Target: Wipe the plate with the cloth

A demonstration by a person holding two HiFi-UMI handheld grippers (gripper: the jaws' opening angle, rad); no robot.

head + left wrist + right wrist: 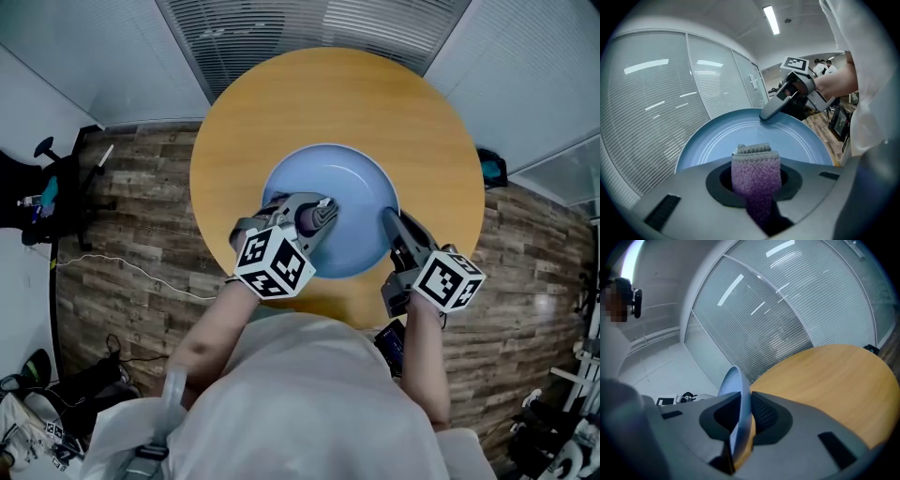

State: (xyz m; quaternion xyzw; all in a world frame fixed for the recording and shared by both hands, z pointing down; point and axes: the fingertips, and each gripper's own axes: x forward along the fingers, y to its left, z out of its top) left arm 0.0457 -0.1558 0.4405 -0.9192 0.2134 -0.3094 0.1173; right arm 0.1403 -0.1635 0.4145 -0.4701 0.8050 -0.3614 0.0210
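Light blue plate (330, 173) is seen over the near half of a round wooden table (375, 94). Its right-hand rim is clamped edge-on between the 2 jaws of the right gripper (739, 420), pads pressed on both faces. A folded purple-grey cloth (756, 166) is pinched between the closed jaws of the left gripper (319, 214), its free end projecting past the tips over the plate's basin, left of centre. Contact between cloth and plate cannot be resolved. Wood-plank floor (141, 187) is recorded around the table.
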